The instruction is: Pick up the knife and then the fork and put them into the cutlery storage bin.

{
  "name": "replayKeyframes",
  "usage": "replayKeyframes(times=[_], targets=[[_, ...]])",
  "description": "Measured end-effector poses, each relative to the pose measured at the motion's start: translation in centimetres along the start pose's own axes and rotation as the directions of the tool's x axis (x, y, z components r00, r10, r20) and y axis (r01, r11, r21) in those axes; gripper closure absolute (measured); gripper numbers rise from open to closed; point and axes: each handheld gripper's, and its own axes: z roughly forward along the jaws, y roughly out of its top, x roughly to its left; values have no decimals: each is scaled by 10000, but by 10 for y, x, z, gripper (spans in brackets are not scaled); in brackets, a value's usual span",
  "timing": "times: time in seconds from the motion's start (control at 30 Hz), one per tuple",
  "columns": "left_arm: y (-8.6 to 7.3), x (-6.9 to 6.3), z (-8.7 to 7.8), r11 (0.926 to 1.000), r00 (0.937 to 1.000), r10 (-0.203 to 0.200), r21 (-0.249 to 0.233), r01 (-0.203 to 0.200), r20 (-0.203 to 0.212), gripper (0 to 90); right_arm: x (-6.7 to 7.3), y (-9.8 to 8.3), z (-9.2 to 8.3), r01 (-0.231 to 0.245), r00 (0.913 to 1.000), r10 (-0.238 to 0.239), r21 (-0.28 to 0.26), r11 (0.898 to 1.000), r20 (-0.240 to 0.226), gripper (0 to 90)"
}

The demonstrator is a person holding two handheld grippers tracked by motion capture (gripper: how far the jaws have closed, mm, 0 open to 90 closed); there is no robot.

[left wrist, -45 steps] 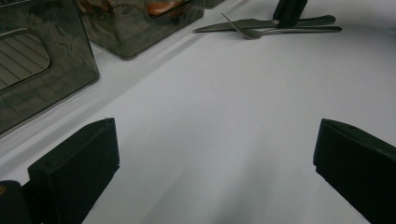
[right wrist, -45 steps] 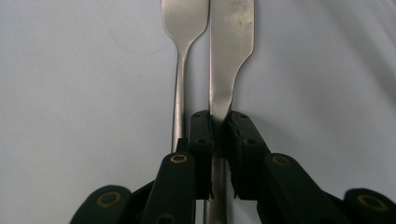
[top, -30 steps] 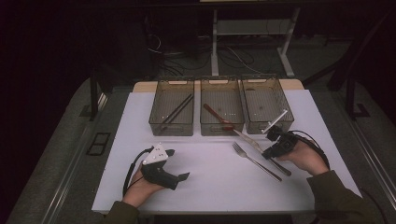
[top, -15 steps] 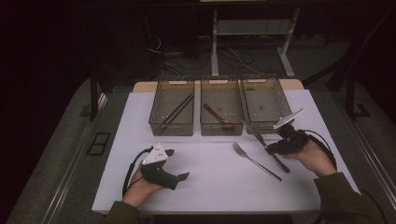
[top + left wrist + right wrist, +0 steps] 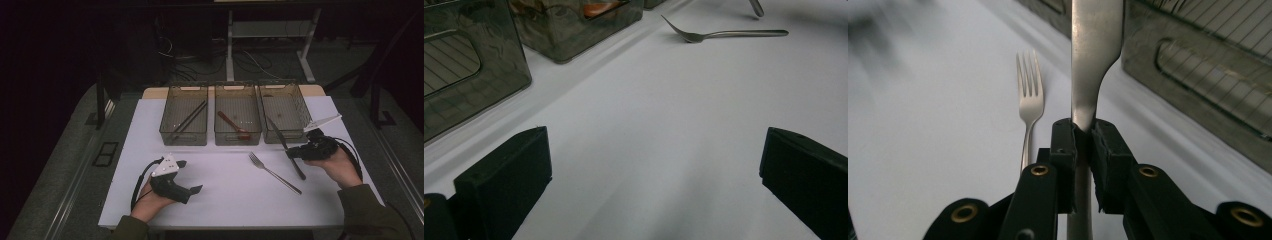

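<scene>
My right gripper [image 5: 292, 152] is shut on a table knife [image 5: 278, 132] at the neck between handle and blade. The knife hangs slightly above the white mat, its blade pointing toward the right-hand bin [image 5: 285, 86]. In the right gripper view the pads [image 5: 1064, 145] clamp the knife [image 5: 1095, 45] upright, with the fork [image 5: 1030, 102] lying just left of it. The fork [image 5: 274, 172] lies on the mat left of the right hand. My left gripper [image 5: 190, 176] rests open on the mat at the front left, nothing between its pads [image 5: 509, 175].
Three smoky plastic bins stand in a row at the back of the mat: the left bin [image 5: 175, 134] holds dark chopsticks [image 5: 189, 120], the middle bin [image 5: 239, 87] a reddish spoon [image 5: 233, 125]. The white mat [image 5: 225, 200] is bare between the hands.
The right gripper has carried the knife to the right and a little upward, away from the fork. The left gripper has not moved.
</scene>
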Motion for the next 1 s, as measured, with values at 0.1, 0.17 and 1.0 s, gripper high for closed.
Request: replayKeyframes(times=[0.1,0.17,1.0], targets=[[0,0,0,10000,10000,-32,-41,32,25,0,-2,-1,-3,-114,9999,114,-429,9990,0,793],[-1,1,0,10000,10000,-52,-35,52,37,0,-3,-1,-5,-139,9999,139,-683,9976,-2,794],[-3,4,-1,9982,9980,-521,-284,531,357,0,-12,8,-26,-249,9990,337,-2594,9655,297,794]])
